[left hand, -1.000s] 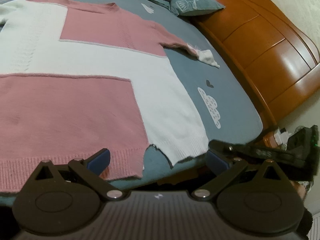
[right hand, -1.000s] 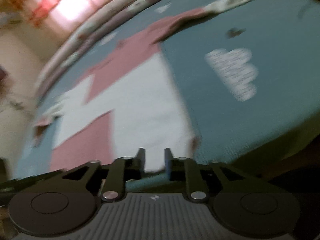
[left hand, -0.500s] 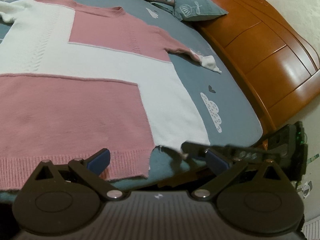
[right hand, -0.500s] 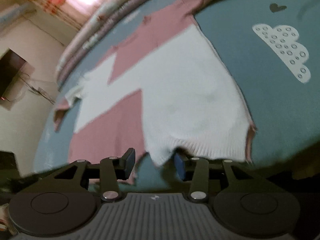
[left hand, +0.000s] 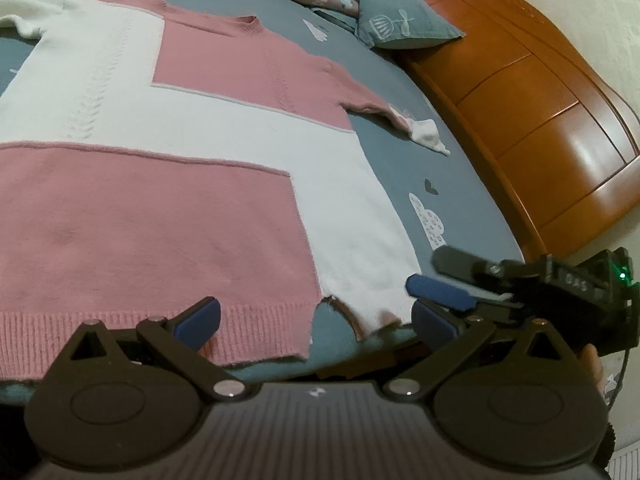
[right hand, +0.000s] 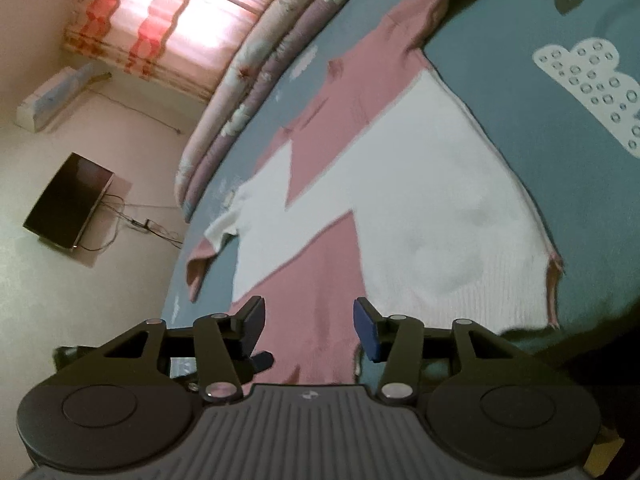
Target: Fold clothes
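A pink and white knitted sweater (left hand: 224, 184) lies spread flat on the blue-grey bed sheet (left hand: 404, 168), hem toward me. My left gripper (left hand: 316, 322) is open at the hem, its left finger over the pink ribbed edge and the hem's side slit between the fingers. My right gripper (left hand: 440, 276) reaches in from the right at the white hem corner. In the right wrist view the right gripper (right hand: 310, 324) has its jaws opening. The sweater's (right hand: 420, 200) pink hem shows between the fingers, and the pads do not press on it.
A wooden headboard (left hand: 540, 120) runs along the right of the bed, with a blue-grey pillow (left hand: 400, 24) and a floral quilt (right hand: 256, 80) at the far side. A dark screen (right hand: 68, 200) hangs on the wall beyond the bed, under a curtained window (right hand: 160, 8).
The right gripper's jaws have spread from nearly shut to well apart. It has swung in along the hem toward the sweater's near edge. The left gripper has hardly moved.
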